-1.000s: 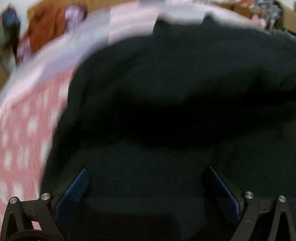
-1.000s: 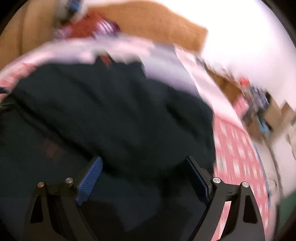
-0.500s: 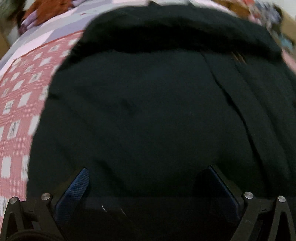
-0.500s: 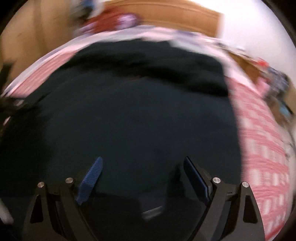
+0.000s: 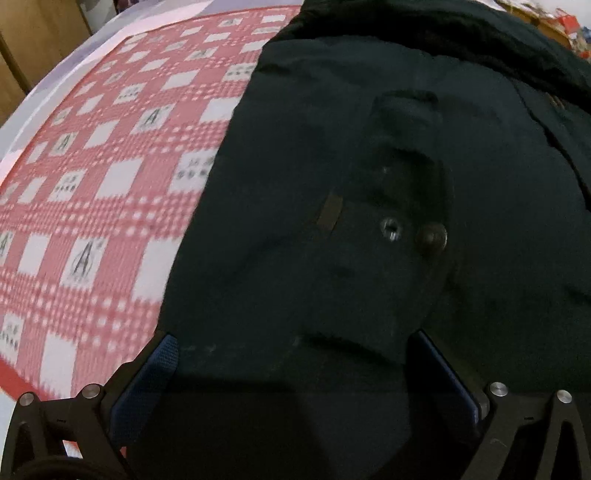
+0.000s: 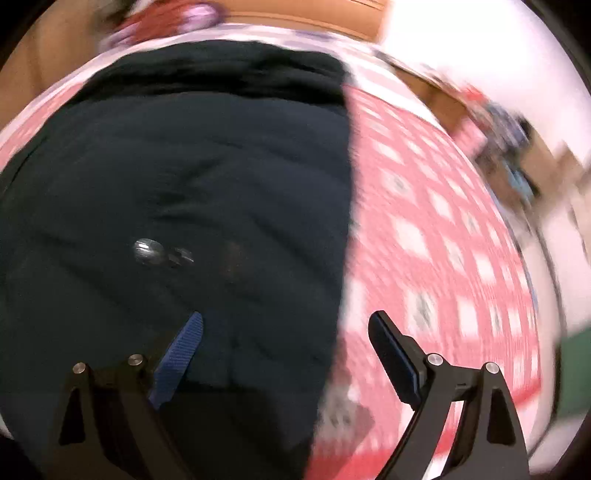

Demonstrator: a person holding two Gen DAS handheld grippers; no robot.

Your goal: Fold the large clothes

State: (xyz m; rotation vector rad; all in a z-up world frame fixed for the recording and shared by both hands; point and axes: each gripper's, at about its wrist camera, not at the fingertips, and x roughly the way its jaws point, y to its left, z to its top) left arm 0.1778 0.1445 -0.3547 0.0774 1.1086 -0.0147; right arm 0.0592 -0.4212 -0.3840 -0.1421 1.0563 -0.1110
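Observation:
A large black garment (image 5: 351,155) lies spread on a red and white checked cover (image 5: 92,166). It has a pocket flap with a metal snap (image 5: 390,228). My left gripper (image 5: 291,347) is open just above the garment's near part, jaws wide apart and empty. In the right wrist view the same garment (image 6: 192,177) fills the left half, with a shiny snap (image 6: 147,251). My right gripper (image 6: 286,325) is open over the garment's right edge, its left finger above the cloth and its right finger above the checked cover (image 6: 443,240).
The cover has a pale lilac border (image 5: 74,62). Wooden furniture (image 5: 33,40) stands at the far left. A pile of red and purple clothes (image 6: 166,18) lies beyond the garment. Clutter and boxes (image 6: 513,147) sit at the right.
Both grippers have moved nearer the garment's lower part and outward toward its side edges. More checked cover shows beside the garment in both views. Both stay open.

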